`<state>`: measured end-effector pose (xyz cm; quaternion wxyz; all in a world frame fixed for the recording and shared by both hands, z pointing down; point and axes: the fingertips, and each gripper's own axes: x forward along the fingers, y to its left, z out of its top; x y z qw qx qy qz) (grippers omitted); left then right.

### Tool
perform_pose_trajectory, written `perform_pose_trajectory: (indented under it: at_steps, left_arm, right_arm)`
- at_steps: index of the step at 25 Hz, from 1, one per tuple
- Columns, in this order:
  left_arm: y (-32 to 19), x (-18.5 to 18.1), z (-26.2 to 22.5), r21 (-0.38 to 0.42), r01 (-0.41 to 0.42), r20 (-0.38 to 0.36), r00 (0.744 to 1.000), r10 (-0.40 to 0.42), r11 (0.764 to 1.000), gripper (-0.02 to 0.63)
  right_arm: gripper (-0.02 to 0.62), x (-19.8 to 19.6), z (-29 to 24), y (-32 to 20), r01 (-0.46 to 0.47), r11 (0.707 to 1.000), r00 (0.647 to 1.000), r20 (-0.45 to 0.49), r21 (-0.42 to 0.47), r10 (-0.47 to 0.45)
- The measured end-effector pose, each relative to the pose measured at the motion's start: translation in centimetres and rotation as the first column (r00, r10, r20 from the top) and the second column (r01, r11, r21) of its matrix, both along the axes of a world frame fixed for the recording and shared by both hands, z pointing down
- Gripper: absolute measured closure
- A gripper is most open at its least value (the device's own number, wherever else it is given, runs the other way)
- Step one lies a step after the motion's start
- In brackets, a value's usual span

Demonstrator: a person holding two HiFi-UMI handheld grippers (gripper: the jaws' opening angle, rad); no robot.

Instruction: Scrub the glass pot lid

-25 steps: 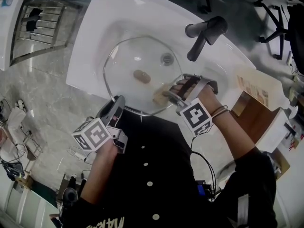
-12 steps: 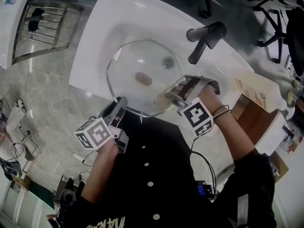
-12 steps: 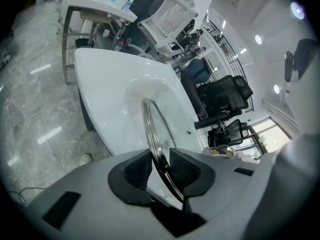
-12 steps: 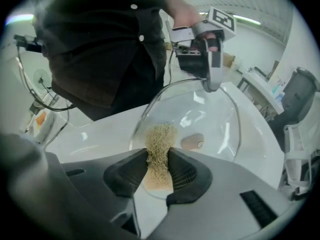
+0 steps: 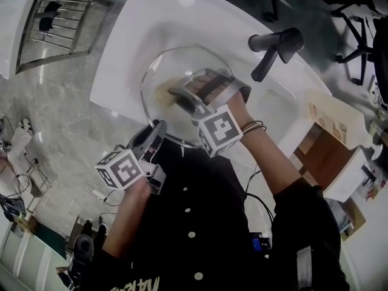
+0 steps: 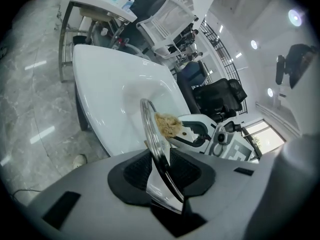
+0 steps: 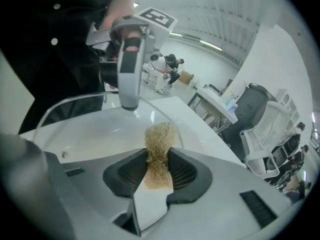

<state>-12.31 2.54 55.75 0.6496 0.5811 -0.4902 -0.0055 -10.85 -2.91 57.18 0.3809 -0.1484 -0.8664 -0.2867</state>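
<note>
The glass pot lid (image 5: 159, 65) stands tilted over the white sink (image 5: 139, 17). My left gripper (image 5: 156, 128) is shut on the lid's near rim; in the left gripper view the metal rim (image 6: 159, 154) runs between the dark pads. My right gripper (image 5: 174, 94) reaches over the lid's middle and is shut on a tan fibrous scrubber (image 5: 162, 93). The scrubber (image 7: 159, 154) is pinched between the pads and pressed to the glass (image 7: 95, 121). From the left gripper view the scrubber (image 6: 168, 125) shows against the lid's far face. The lid's knob is hidden under the right gripper.
A dark faucet (image 5: 276, 47) juts over the sink's right side. A wire rack (image 5: 54, 23) stands at the far left. A cardboard box (image 5: 330, 144) sits to the right. Marble floor lies left of the sink.
My right gripper has swept the scrubber leftward across the lid, from its near right edge to its middle left. The left gripper has kept its hold on the rim.
</note>
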Motion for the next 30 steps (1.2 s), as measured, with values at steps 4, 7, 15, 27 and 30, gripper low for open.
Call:
perform_pose_trajectory:
  at_steps: [4, 7, 15, 27, 30]
  left_arm:
    - [0.0, -0.1, 0.1, 0.015, 0.003, -0.012, 1.000, -0.003, 1.000, 0.477]
    - [0.1, -0.2, 0.1, 0.022, 0.014, -0.022, 1.000, -0.014, 1.000, 0.477]
    - [0.1, -0.1, 0.3, 0.040, -0.019, -0.022, 1.000, 0.020, 0.999, 0.469]
    - [0.1, -0.2, 0.2, 0.039, -0.004, -0.038, 0.999, 0.006, 0.999, 0.471]
    - [0.0, -0.2, 0.2, 0.034, -0.003, -0.036, 0.999, 0.004, 0.999, 0.471]
  right_arm:
    - [0.459, -2.6, 0.6, -0.8, 0.022, 0.999, 1.000, 0.021, 0.035, -0.023]
    - [0.459, -3.7, 0.6, -0.9, 0.026, 0.998, 0.999, 0.041, 0.053, -0.029]
    - [0.459, -3.9, 1.2, -0.5, 0.058, 0.997, 0.998, 0.008, 0.044, -0.059]
    - [0.460, 1.0, 1.5, 3.2, 0.179, 0.983, 0.972, -0.148, -0.028, -0.181]
    - [0.460, 2.3, 1.1, 4.4, 0.185, 0.982, 0.969, -0.158, -0.047, -0.190]
